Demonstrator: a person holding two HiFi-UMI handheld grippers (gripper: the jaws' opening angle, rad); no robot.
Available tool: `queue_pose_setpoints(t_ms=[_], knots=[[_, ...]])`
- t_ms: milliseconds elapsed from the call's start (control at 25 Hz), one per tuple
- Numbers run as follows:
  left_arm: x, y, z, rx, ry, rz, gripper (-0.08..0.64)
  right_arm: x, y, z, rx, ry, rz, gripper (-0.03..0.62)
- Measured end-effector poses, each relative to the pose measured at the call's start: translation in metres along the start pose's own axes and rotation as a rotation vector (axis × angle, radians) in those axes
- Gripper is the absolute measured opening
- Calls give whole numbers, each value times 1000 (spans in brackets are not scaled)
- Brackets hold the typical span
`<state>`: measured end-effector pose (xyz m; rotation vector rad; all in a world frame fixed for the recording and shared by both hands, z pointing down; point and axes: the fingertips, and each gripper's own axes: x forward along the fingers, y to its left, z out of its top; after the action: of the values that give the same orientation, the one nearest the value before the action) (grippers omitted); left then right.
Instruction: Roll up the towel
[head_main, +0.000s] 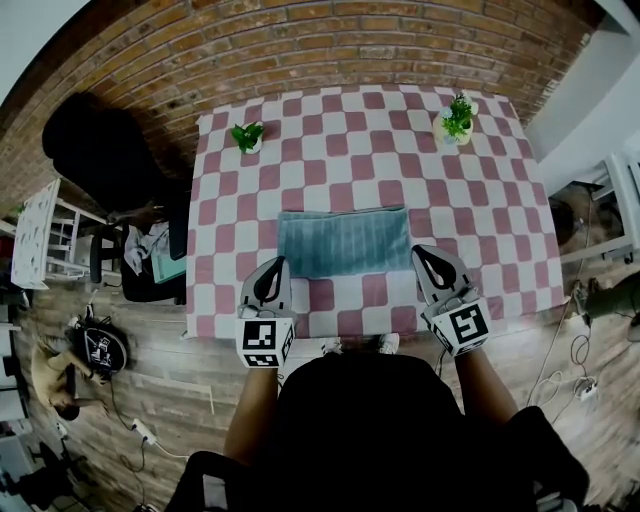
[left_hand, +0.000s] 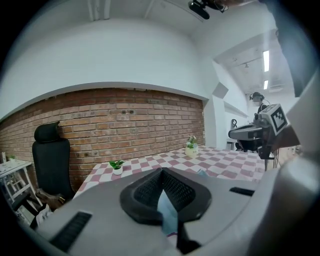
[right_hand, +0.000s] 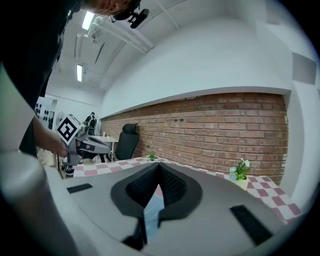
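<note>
Clamping the near corners of a teal ribbed towel (head_main: 345, 240), the left gripper (head_main: 274, 268) at seven o'clock and right gripper (head_main: 422, 254) at five o'clock pinch soft cloth between closed jaws. The rectangular towel sits mid-table, long axis nine to three, on a pink-and-white checked tablecloth (head_main: 330, 150).
</note>
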<state>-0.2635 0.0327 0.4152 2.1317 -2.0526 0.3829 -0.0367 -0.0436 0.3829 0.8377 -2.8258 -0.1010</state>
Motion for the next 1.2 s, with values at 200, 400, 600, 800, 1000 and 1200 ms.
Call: queue_pose_setpoints(t_ms=[200,400,600,800,1000,1200], knots=[[3,-5,-2,-16,1,-26,-5,4,1,-4,-15,8,1,-2],[12,-18,-5,-8,0,-101,-5,10,0,-15,-91,31,18,-2],[29,-44,-15,39,34,-210,-5,22,-6,-56,-334,174,160,48],[55,-86,-22,79,119,-219,69,32,-43,-91,-577,307,334,122],[80,-157,-38,55,218,-197,207,48,-74,-151,-987,314,597,164],[113,-234,-60,118,316,-211,232,68,-86,-198,-1372,250,820,172]])
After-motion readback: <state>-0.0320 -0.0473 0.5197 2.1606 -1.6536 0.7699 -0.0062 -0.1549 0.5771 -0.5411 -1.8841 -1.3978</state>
